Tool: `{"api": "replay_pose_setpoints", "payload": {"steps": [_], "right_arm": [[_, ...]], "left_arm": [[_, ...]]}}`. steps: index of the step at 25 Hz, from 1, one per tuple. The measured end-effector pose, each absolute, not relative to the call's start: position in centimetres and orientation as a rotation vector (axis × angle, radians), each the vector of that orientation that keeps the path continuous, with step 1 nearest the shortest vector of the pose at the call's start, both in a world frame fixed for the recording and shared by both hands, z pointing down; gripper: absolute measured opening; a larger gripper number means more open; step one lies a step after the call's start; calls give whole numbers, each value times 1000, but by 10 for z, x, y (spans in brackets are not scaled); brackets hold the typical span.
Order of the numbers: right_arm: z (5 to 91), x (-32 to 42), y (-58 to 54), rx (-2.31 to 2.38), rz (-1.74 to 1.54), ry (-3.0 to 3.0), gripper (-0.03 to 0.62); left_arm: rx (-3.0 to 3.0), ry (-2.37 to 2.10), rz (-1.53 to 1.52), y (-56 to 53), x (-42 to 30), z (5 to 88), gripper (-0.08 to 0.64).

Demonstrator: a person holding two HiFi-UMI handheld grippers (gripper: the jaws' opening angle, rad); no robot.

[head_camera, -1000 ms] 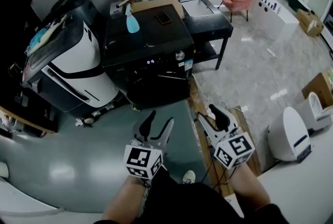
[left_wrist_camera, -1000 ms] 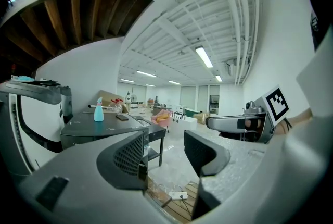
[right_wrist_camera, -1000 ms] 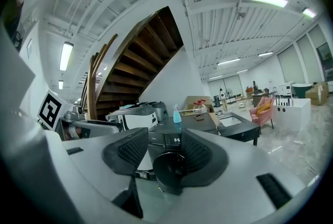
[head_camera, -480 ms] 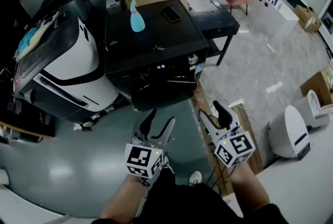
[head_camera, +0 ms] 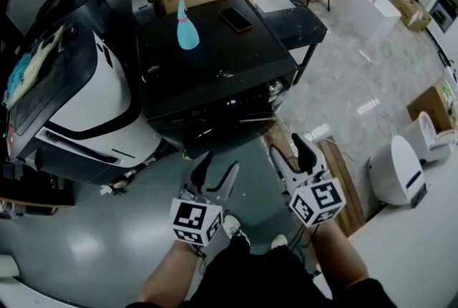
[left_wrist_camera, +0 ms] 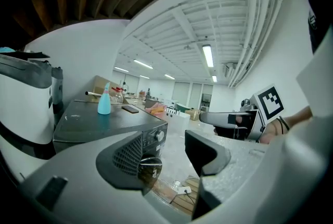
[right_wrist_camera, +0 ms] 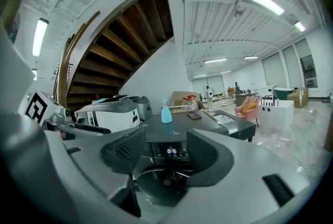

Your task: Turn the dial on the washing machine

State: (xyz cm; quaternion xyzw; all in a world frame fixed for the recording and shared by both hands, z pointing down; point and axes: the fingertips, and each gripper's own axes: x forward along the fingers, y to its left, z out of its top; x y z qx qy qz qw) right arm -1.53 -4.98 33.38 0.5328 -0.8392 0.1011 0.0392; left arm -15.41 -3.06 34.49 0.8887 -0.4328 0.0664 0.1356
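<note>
Black washing machine [head_camera: 215, 77] now nearer, upper-centre frame | dial [head_camera: 275, 89] at its front R end, untouched | R hand-held gripper [head_camera: 288, 150] just widened, apart, empty | L hand-held gripper [head_camera: 219, 167] apart, empty | approach only

Bare grey floor [head_camera: 247, 156] runs open from both sets of jaws to the washing machine [head_camera: 215, 77] front. A white-and-black appliance [head_camera: 86, 95] crowds left of the left gripper [head_camera: 220, 163]. Wooden boards [head_camera: 340, 174] lie low, just right of the right gripper [head_camera: 286, 147]. A spray bottle [head_camera: 187, 27] and a phone [head_camera: 235, 18] sit atop the machine, well beyond.

One washing machine [head_camera: 215, 66], one spray bottle [head_camera: 187, 31], one phone [head_camera: 235, 18].
</note>
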Motion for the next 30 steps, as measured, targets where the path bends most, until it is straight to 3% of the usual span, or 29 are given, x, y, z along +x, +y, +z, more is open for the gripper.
{"api": "replay_pose_setpoints", "payload": {"steps": [12,30], "right_arm": [[347,-41,-93,1676,297,-2510,244],[416,3,-184,1490,177,-2480,256]], "left_arm": [[2603,-1181,167,-71,-173,345,235],[2498,-1269,203,-135,-123,392,235]]}}
